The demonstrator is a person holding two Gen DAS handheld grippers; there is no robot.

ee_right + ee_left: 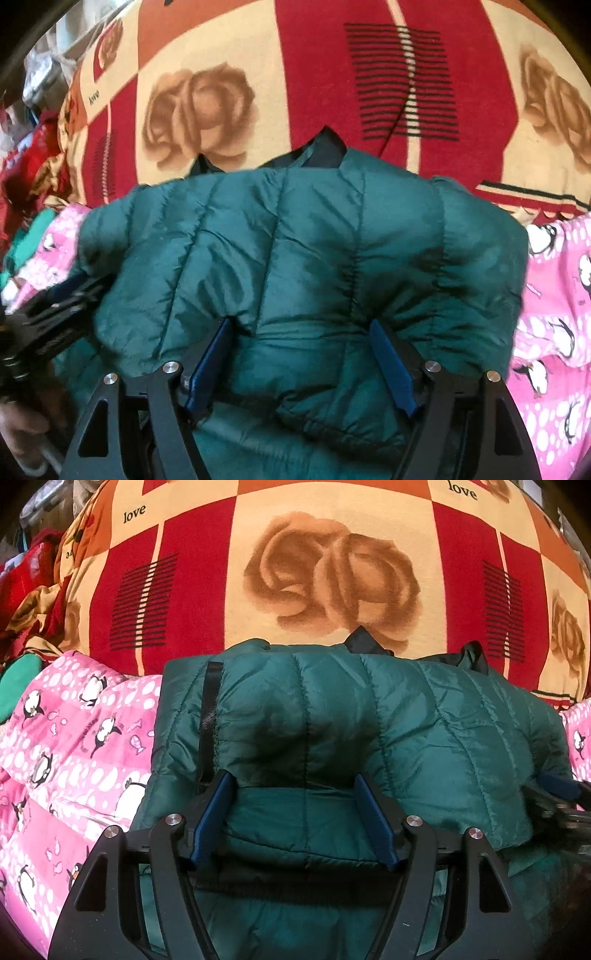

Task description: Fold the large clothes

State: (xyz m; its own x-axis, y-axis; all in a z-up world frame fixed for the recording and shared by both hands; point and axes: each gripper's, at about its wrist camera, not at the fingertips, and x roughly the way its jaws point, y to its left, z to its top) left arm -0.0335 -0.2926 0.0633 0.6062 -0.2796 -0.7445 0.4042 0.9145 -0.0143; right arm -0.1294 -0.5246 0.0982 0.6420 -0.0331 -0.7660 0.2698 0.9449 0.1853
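Observation:
A dark green quilted puffer jacket [332, 720] lies folded on the bed, its near edge doubled over; it also fills the right wrist view [295, 251]. My left gripper [295, 786] has its jaws wide apart, with a thick fold of the jacket bulging between the blue pads [208, 819]. My right gripper [303, 325] stands the same way, jaws wide, with jacket fabric between its blue pads [391, 365]. Each gripper shows at the edge of the other's view: the right one [557, 797], the left one [55, 314]. Black lining [325, 147] pokes out at the jacket's far edge.
A pink penguin-print quilt [74, 746] lies under the jacket, also at the right [554, 314]. Beyond is a red and cream rose-pattern blanket [332, 572]. Crumpled red and green clothes [26, 590] pile at the far left.

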